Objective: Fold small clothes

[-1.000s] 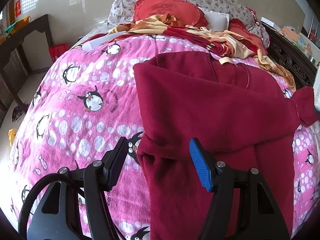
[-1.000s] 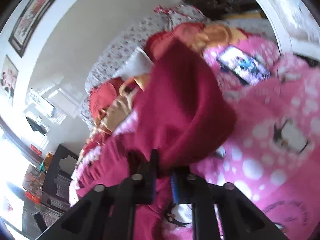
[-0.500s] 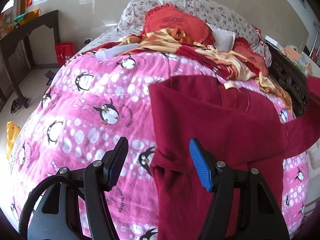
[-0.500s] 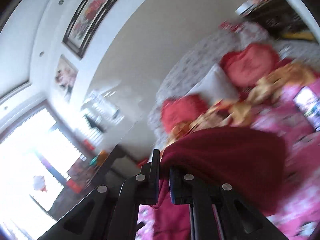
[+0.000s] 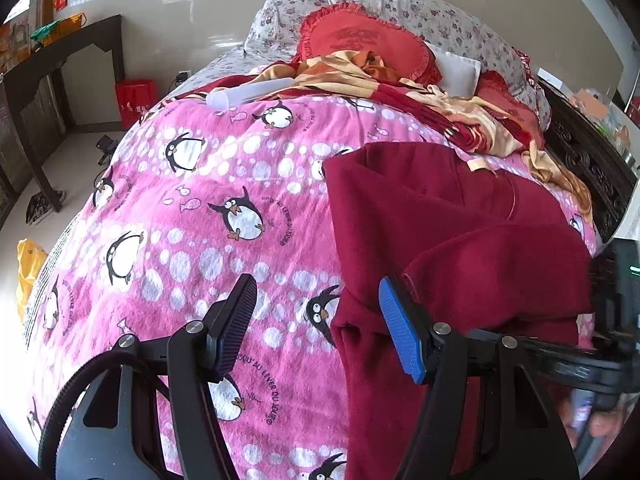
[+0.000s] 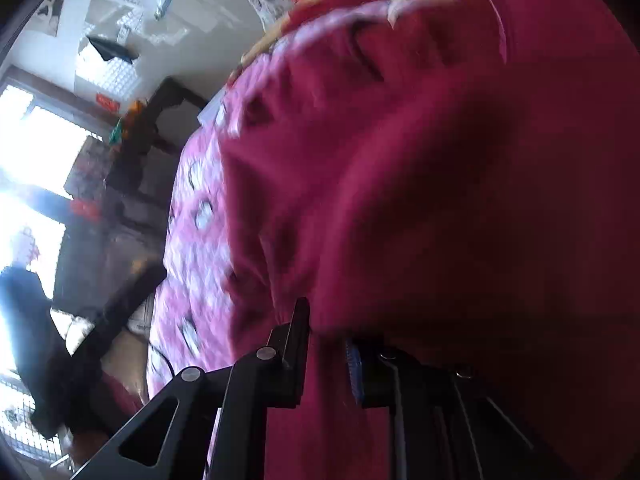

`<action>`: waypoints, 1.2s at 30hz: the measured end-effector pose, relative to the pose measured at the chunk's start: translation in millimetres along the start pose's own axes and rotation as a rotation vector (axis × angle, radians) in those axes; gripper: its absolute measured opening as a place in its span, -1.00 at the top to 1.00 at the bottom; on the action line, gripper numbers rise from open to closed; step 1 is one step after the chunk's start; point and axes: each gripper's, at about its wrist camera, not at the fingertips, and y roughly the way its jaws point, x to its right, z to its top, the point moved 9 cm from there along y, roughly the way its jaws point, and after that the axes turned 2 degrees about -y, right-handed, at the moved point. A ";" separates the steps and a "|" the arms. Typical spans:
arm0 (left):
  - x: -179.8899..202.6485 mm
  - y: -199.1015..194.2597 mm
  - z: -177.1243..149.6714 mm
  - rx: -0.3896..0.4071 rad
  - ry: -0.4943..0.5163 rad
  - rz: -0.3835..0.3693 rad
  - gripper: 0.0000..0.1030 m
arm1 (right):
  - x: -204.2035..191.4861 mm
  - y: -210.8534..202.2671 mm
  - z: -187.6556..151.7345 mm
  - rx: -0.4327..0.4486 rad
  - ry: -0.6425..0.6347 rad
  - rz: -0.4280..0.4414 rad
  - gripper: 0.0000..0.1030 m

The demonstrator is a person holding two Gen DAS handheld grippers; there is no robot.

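A dark red garment [image 5: 460, 208] lies on the pink penguin blanket [image 5: 200, 208] that covers the bed. One sleeve [image 5: 500, 280] is folded over its body. My left gripper [image 5: 320, 320] hovers open above the garment's near left edge, with nothing between its fingers. In the blurred right wrist view the garment [image 6: 440, 160] fills most of the picture. My right gripper [image 6: 326, 348] sits low over it, its jaws opening, with red cloth still in the narrow gap. The black frame of the right tool [image 5: 616, 320] shows at the right edge of the left wrist view.
At the head of the bed are floral pillows [image 5: 400, 4], a red heart cushion [image 5: 360, 40] and a crumpled yellow-red blanket [image 5: 420, 92]. A white tube [image 5: 248, 94] lies on the blanket. A dark desk [image 5: 52, 80] stands at the left and a carved bed frame [image 5: 588, 160] runs along the right.
My right gripper swung the sleeve across and down onto the garment's body, and its jaws have parted. The left gripper stays open and has barely shifted.
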 end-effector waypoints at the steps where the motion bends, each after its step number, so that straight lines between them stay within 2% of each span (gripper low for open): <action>1: 3.2 1.9 -0.5 -0.004 0.005 -0.008 -0.24 | 2.3 -10.8 -2.4 0.008 -0.022 -0.015 0.47; 3: 11.1 5.7 0.5 -0.009 0.012 -0.025 -0.24 | 6.0 -33.9 -5.5 0.036 -0.059 -0.034 0.21; 6: 30.3 18.4 0.6 -0.042 0.031 -0.064 -0.24 | 13.6 -74.1 -8.4 0.091 -0.096 -0.055 0.11; 9: 52.0 34.9 -0.8 -0.065 0.063 -0.085 -0.24 | 29.8 -114.5 -6.1 0.167 -0.081 -0.082 0.07; 13: 82.8 57.2 0.3 -0.085 0.165 -0.100 -0.24 | 54.3 -158.5 -4.3 0.241 -0.023 -0.098 0.07; 17: 99.8 78.4 -7.1 -0.168 0.238 -0.124 -0.23 | 69.3 -176.6 -12.2 0.261 0.012 -0.108 0.07; 20: 105.7 83.0 -9.2 -0.190 0.280 -0.125 -0.01 | 81.6 -183.7 -17.1 0.267 0.030 -0.114 0.07; 21: 105.7 82.7 -8.7 -0.197 0.289 -0.124 0.28 | 82.8 -182.6 -18.6 0.268 0.035 -0.115 0.07; 23: 102.8 80.2 -6.0 -0.207 0.289 -0.118 0.72 | 87.7 -180.7 -22.4 0.276 0.049 -0.112 0.07; 25: 100.3 71.5 1.3 -0.207 0.273 -0.153 0.74 | 91.0 -180.5 -21.1 0.289 0.064 -0.110 0.07; 30: 88.3 38.7 40.1 -0.119 0.254 -0.195 0.77 | 91.9 -188.1 -11.1 0.340 0.087 -0.092 0.07; 31: 85.3 35.0 47.5 -0.098 0.254 -0.185 0.77 | 92.8 -192.2 -8.4 0.353 0.082 -0.101 0.07; 33: 71.0 33.5 66.1 -0.042 0.257 -0.107 0.77 | 94.4 -195.8 -1.8 0.372 0.076 -0.121 0.07; 36: 46.9 50.6 71.5 -0.076 0.187 -0.056 0.77 | 104.1 -200.7 6.8 0.392 0.074 -0.185 0.04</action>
